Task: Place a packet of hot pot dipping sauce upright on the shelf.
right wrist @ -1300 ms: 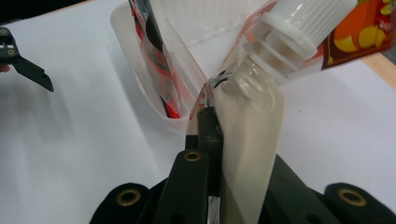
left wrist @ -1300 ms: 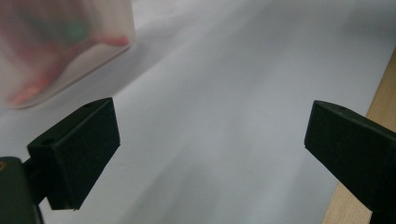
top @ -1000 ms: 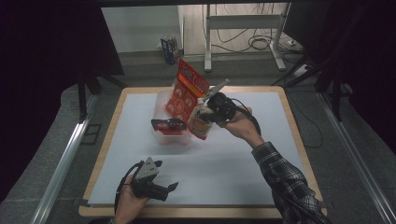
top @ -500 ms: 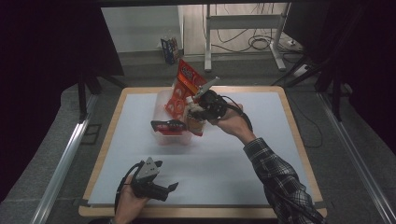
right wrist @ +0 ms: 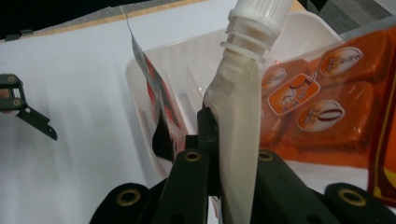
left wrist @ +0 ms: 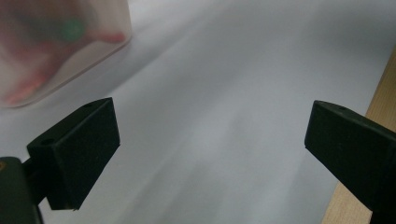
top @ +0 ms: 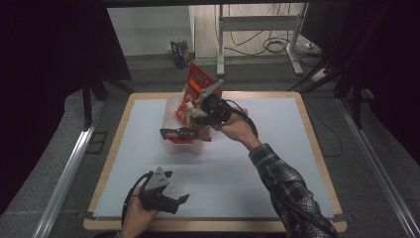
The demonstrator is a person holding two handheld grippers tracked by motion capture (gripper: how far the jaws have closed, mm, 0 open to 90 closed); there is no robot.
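Two hand-held grippers are at work here. The right hand-held gripper point(right wrist: 219, 140) is clenched on a soft white pouch point(right wrist: 238, 135) with a screw cap point(right wrist: 257, 16), pinching its flat body so that the cap points away. It holds the pouch over the clear plastic bin point(top: 171, 111) on the worktop point(top: 297, 148), probably to put it inside. An orange snack bag point(top: 198, 79) stands upright in the bin, leaning on its wall. The left hand-held gripper point(top: 171, 201) rests near the front edge with its jaws wide apart and nothing between them, apparently waiting.
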